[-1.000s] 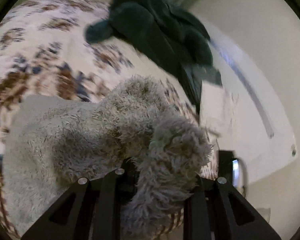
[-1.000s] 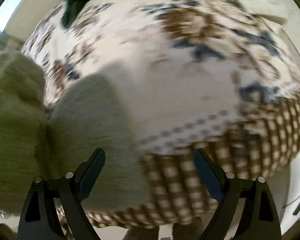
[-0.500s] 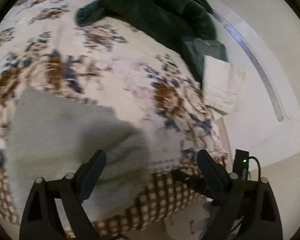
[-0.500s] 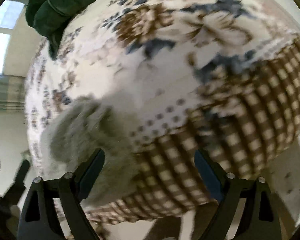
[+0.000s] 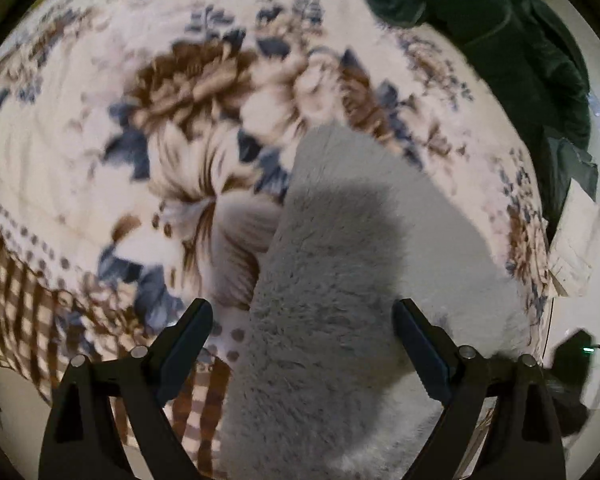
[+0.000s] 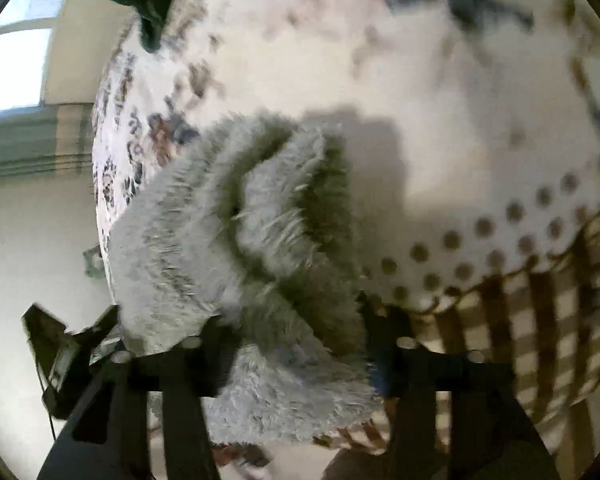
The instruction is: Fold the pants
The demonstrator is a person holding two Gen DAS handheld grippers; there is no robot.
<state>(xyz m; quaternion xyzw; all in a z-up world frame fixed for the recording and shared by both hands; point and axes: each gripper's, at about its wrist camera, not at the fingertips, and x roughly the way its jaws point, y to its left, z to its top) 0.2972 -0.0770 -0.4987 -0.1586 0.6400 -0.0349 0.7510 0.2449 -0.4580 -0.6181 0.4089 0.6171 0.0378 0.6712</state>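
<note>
left gripper (image 5: 302, 320) fingers apart | right gripper (image 6: 292, 332) apparently clamping fuzzy pants (image 6: 260, 240)

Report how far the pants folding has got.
Done: the fluffy grey pants lie on the floral blanket, apparently already doubled into a narrow strip. In hand: the right gripper is shut on a bunched end of the pants; the left gripper hangs open above them. Left: folding that end over and flattening.

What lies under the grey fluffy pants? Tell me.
The grey fluffy pants lie on the floral blanket, whose checkered border shows beside them. The blanket directly beneath is covered. The right gripper pinches a bunched edge; the left gripper is open above them.
</note>
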